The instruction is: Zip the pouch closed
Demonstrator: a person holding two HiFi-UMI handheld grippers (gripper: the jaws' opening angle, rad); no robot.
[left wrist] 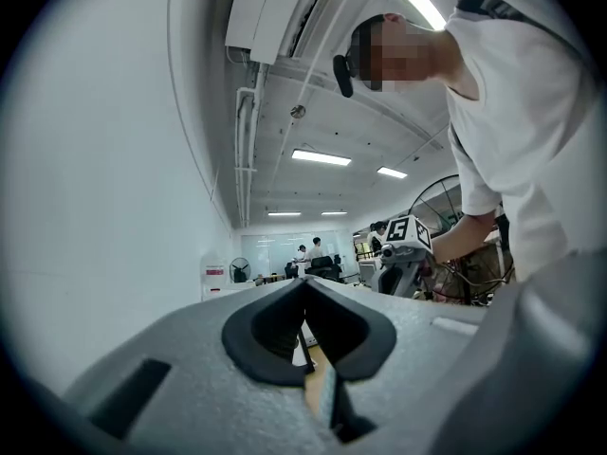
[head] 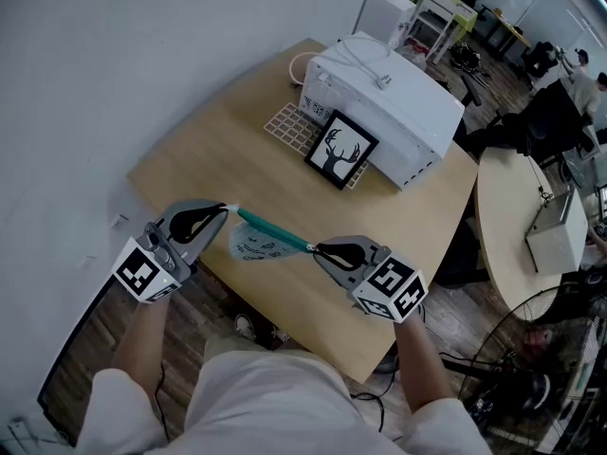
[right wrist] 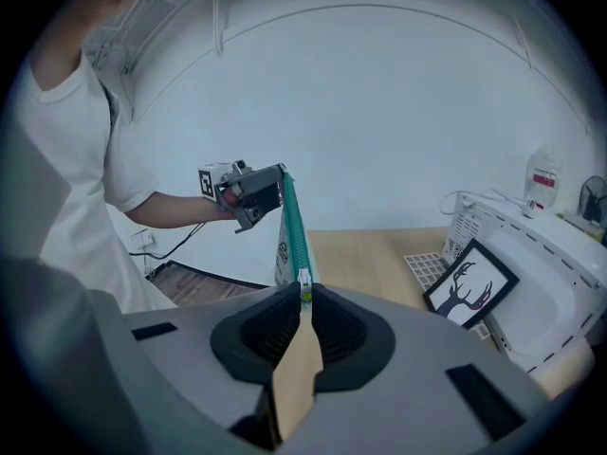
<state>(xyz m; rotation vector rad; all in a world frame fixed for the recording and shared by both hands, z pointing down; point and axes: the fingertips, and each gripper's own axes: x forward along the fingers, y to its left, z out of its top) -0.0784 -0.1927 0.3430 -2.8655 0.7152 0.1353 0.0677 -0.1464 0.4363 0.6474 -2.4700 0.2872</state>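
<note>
Here, from the head view, the left gripper is held over the near edge of the wooden table, tips pointing right. Its jaws are together, pinched on the left end of the pouch's teal zipper band. The left gripper view agrees: the pads meet, with only a thin edge showing between them. The pouch hangs in the air between the two grippers, clear of the tabletop. It is pale fabric with a small printed pattern, and it sags below the band. The band runs taut and slopes down toward the right. Whether the teeth along it are meshed cannot be made out. The right gripper takes the other end, tips pointing left and facing the left gripper. In the right gripper view its jaws are clamped, almost touching, on the white zipper pull. The pull sits right at the pad tips, and the teal band climbs away from it to the far gripper. Further back and to the right on the table, a white slotted rack lies flat. A black-framed deer picture leans against a white box-shaped appliance, which has a white cable lying across its top. Beyond the table's right edge stands a round pale table. At lower right is a wire-caged fan.
</note>
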